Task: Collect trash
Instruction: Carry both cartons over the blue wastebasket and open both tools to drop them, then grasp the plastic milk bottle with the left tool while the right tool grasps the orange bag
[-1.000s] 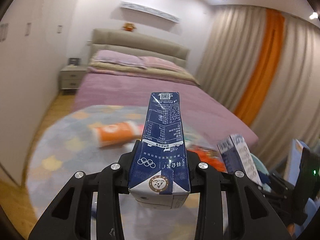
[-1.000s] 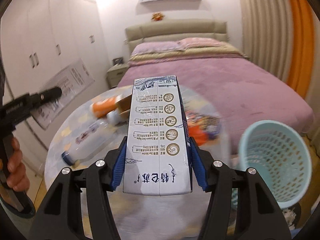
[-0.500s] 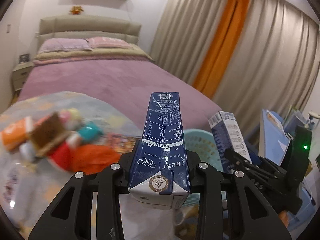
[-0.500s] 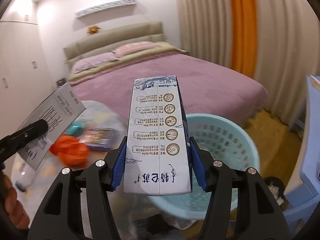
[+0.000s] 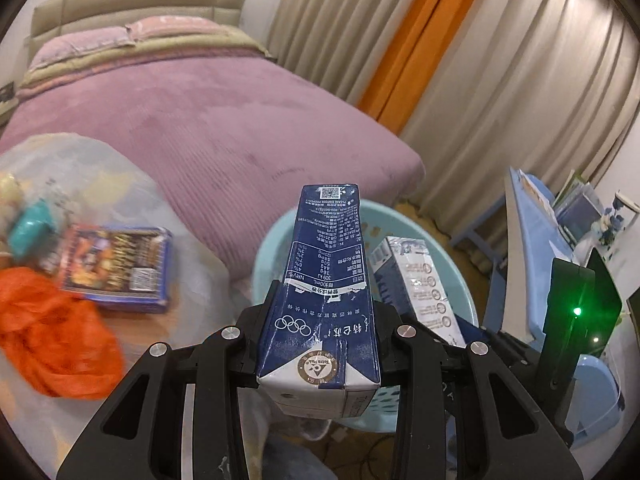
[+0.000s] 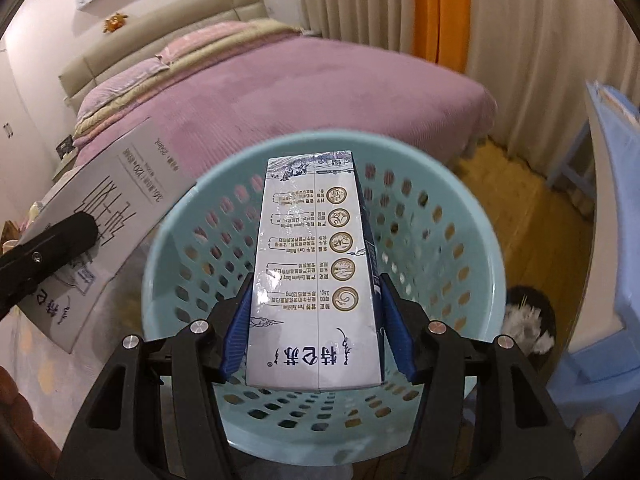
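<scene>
My left gripper (image 5: 324, 312) is shut on a dark blue milk carton (image 5: 326, 240), held upright over the near rim of a light blue perforated basket (image 5: 276, 240). Just to its right, a white and blue milk carton (image 5: 416, 280) sits in my right gripper (image 5: 460, 336). In the right wrist view, my right gripper (image 6: 316, 312) has its blue pads pressed on that carton (image 6: 312, 248), directly above the open basket (image 6: 460, 200). A black finger of the left gripper (image 6: 52, 248) with its carton (image 6: 112, 200) shows at the left, beside the basket's rim.
A round table at the left carries an orange plastic bag (image 5: 52, 344) and a blue snack packet (image 5: 116, 268). A bed with a purple cover (image 5: 200, 120) lies behind. Blue plastic furniture (image 6: 608, 240) stands to the right, and a small dark bin (image 6: 528, 320) sits on the wooden floor.
Both grippers have swung right and downward from over the table to the basket, each still holding its carton. The basket now fills the right wrist view.
</scene>
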